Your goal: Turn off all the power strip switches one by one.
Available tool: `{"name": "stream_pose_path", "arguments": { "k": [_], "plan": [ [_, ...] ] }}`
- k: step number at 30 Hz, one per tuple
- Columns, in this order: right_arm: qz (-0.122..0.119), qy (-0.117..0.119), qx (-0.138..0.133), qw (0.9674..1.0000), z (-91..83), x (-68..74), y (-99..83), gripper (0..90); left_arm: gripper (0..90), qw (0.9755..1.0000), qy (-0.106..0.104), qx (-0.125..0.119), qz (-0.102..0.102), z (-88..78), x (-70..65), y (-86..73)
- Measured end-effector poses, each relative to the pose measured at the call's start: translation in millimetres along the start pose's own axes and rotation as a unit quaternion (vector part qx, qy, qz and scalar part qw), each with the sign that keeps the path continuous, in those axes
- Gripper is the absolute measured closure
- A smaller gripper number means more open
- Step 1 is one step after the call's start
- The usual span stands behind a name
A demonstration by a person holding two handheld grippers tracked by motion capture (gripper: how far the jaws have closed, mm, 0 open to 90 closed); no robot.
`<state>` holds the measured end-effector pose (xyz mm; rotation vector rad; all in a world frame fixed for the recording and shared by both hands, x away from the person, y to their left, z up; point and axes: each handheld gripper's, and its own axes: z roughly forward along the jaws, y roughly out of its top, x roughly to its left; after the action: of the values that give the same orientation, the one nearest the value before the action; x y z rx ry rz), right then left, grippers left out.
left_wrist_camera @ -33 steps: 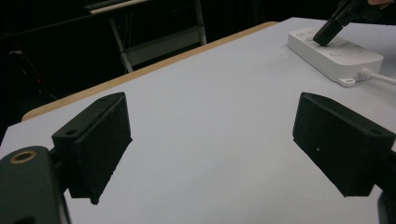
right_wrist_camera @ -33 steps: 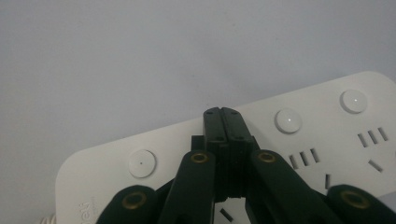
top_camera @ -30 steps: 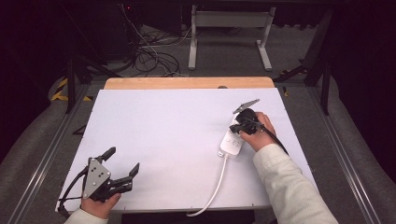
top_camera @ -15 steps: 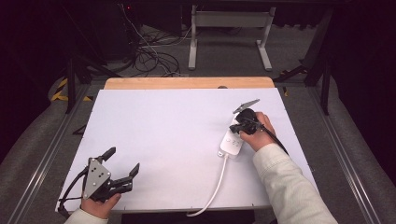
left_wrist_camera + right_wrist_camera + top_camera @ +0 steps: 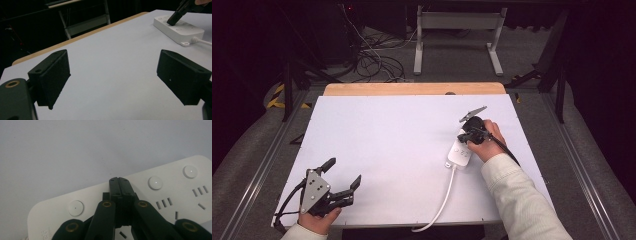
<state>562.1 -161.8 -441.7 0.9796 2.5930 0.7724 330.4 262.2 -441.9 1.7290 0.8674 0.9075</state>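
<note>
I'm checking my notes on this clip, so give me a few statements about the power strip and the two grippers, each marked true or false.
1. The right gripper is shut, its tip on the white power strip. True.
2. The left gripper is shut on the strip's cable. False: its jaws stand wide apart over bare table, holding nothing.
3. The power strip has round white buttons. True.
4. The power strip lies at the table's left side. False: it lies at the right, by the right hand.
</note>
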Motion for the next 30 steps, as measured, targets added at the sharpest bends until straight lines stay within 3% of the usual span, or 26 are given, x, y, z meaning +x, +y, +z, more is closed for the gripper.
{"name": "stream_pose_path", "arguments": {
  "k": [3, 4, 6, 7, 11, 17, 30],
  "plan": [
    [-0.007, 0.004, -0.010, 0.9999, -4.2, -1.0, 2.1, 90.0, 12.1, 1.0000, 0.000, 0.000, -0.001, 0.2, 0.4, 0.1],
    [-0.005, -0.001, -0.023, 0.9997, -10.3, -1.5, 4.0, 90.0, 12.1, 1.0000, 0.000, 0.000, -0.005, 0.5, 0.1, -0.1],
    [0.011, 0.020, -0.072, 0.9971, -23.7, -3.3, 7.6, 90.0, 12.1, 1.0000, 0.000, 0.001, -0.006, 1.3, 0.3, -0.4],
    [0.010, 0.016, -0.080, 0.9966, -27.7, -2.9, 9.8, 90.0, 12.1, 1.0000, 0.000, 0.003, -0.006, 1.9, 0.4, -0.4],
    [0.005, 0.007, -0.077, 0.9970, -30.1, -6.3, 11.9, 90.0, 12.1, 1.0000, 0.000, 0.001, -0.002, 1.1, 0.3, -0.1],
    [0.024, -0.001, -0.078, 0.9967, -28.4, -19.2, 7.7, 90.0, 12.1, 1.0000, 0.000, 0.001, -0.002, 1.1, 0.2, -0.1],
    [0.040, -0.015, -0.066, 0.9969, -12.8, -33.5, 5.5, 90.0, 12.1, 1.0000, -0.001, 0.001, -0.005, 1.6, 0.3, -0.4]
  ]
}}
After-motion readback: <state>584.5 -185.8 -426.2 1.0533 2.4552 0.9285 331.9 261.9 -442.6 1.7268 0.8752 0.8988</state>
